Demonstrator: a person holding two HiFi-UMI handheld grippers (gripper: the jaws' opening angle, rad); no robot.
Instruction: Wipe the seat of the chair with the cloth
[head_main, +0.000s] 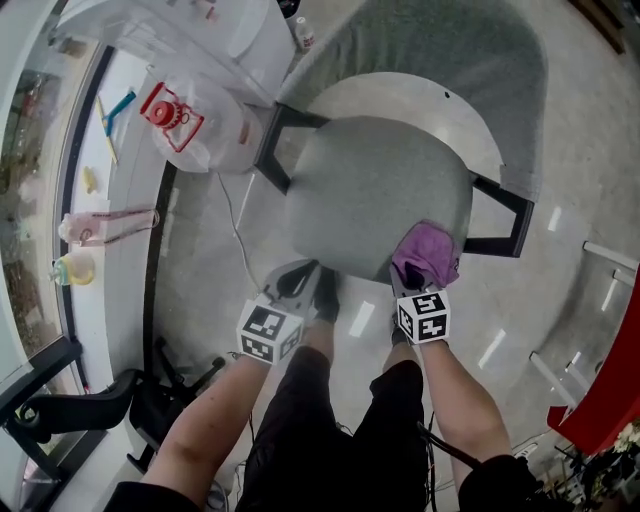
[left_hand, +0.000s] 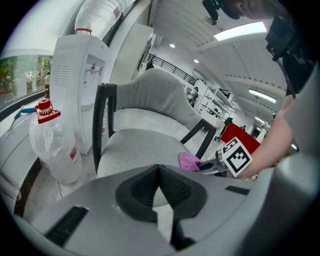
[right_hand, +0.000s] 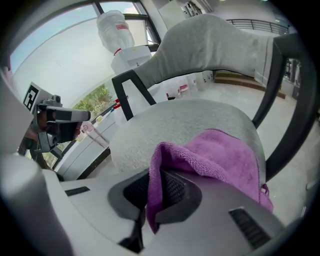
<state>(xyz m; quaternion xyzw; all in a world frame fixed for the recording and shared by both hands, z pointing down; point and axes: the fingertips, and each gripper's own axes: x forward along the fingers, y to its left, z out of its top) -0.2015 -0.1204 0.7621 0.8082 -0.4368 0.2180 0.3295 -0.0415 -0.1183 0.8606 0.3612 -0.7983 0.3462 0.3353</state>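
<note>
Right gripper (right_hand: 150, 197) clamps the purple cloth (right_hand: 215, 160), which rests on the front right edge of the chair seat (head_main: 370, 190); left gripper (left_hand: 159, 185) has its jaws together, empty, just off the seat's front edge. Wipe likely just starting, most of the seat left to cover

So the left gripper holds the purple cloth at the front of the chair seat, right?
No, the right gripper holds the purple cloth at the front of the chair seat; the right gripper view shows its jaws shut on it. The left gripper holds nothing.
</note>
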